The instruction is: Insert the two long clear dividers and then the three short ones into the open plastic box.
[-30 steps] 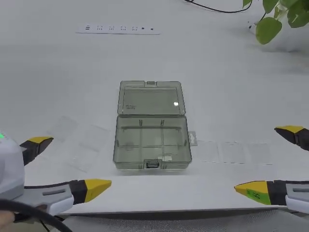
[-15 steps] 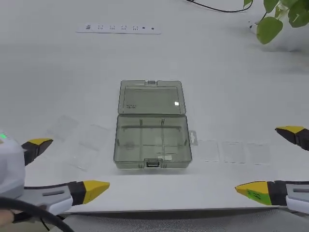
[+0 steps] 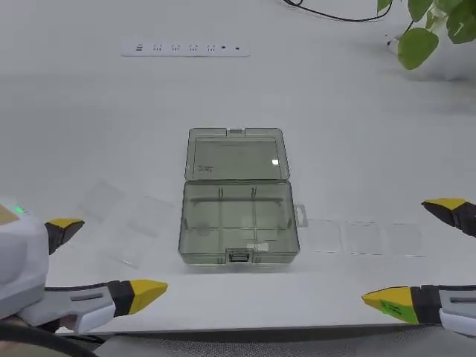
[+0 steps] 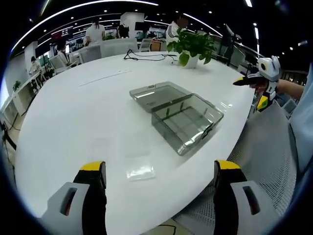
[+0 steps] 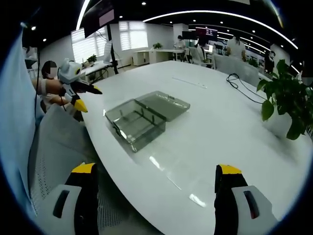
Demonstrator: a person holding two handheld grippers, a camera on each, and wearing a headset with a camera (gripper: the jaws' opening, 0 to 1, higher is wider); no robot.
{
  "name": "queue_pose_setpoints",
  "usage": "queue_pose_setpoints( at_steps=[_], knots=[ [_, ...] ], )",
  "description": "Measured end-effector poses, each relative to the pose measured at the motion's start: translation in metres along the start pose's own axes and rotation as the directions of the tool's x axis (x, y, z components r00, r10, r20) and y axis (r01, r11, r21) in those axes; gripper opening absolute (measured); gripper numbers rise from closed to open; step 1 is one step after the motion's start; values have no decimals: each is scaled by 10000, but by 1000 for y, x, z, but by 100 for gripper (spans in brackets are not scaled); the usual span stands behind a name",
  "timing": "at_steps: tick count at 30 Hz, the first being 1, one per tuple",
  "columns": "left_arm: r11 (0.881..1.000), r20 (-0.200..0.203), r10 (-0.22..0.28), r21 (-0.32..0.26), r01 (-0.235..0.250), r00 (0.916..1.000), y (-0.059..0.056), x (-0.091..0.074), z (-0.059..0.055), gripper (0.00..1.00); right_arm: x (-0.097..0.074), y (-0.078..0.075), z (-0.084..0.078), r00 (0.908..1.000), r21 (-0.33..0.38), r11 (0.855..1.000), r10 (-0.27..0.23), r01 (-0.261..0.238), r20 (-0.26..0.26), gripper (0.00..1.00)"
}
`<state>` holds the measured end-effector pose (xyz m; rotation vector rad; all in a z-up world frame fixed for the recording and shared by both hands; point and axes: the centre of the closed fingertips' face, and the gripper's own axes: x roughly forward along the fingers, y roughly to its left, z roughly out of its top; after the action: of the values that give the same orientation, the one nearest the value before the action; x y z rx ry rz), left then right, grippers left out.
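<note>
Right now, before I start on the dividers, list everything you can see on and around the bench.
plastic box: one, smoky clear, lid open, bench centre
short dividers: three, clear, in a row right of the box
long dividers: count unclear, faint clear, left of the box
power strip: one, white, far side
plant: one, green, far right
cable: one, black, far edge
bench: one, white
left gripper: yellow-tipped, open, near left
right gripper: yellow-tipped, open, near right
</note>
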<state>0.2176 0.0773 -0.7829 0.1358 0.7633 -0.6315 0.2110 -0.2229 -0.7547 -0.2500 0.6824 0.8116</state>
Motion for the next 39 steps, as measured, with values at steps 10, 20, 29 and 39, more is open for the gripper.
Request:
queue_pose_setpoints(
  at_steps=[10,20,29,39],
  knots=[
    [9987,-509,60,-493,-85,9987,11,9,1,77,0,1,-5,9999,26,10000,83,-82,-123,100],
    [9943,-1275,132,-1030,-265,9918,26,24,-8,61,-1,-1,-8,9999,142,9999,21,-19,-135,100],
    [9939,-1751,321,-980,-499,9840,30,32,-16,47,-4,-1,-11,9999,297,9995,-76,80,-141,100],
    [9951,-2516,912,-132,-976,9635,32,42,-31,41,-1,3,-11,9999,293,9996,-1,6,-162,100]
  ],
)
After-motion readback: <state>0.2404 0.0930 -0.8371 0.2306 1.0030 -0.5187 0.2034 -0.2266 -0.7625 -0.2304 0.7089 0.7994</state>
